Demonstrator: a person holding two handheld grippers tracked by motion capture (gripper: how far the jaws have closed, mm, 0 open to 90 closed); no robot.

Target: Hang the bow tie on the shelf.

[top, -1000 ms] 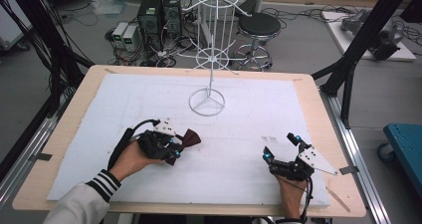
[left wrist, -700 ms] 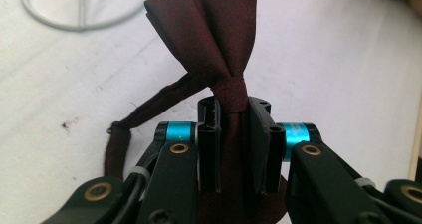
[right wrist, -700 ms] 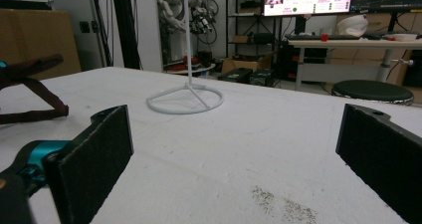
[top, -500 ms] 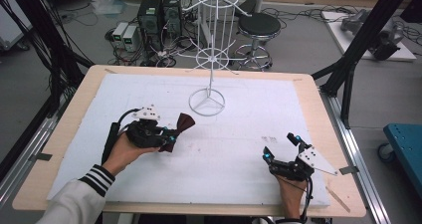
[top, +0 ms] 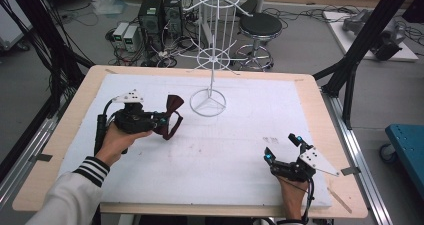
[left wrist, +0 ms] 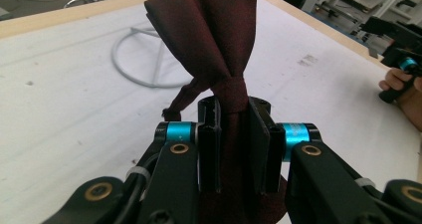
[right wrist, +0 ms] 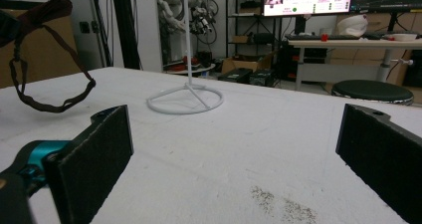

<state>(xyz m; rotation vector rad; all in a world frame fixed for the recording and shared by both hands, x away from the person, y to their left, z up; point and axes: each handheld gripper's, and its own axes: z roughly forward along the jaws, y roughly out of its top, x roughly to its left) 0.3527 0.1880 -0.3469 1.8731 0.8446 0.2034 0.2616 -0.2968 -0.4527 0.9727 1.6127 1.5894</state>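
Since the earlier frames, the left tool [top: 161, 120] is seen raised toward the wire stand [top: 208, 103], clenched on the bow tie [left wrist: 211, 40] at its knot. The right tool [top: 283, 148] rests released on the counter [top: 240, 150]. The strap [right wrist: 47, 102] should be kept hanging free for hooking.

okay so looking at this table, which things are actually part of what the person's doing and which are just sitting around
In use:
left gripper, shut on the dark red bow tie
white wire stand, probably where the tie goes
right gripper, open, resting on the table

Just around:
black stool
computer boxes on the floor
teal cart
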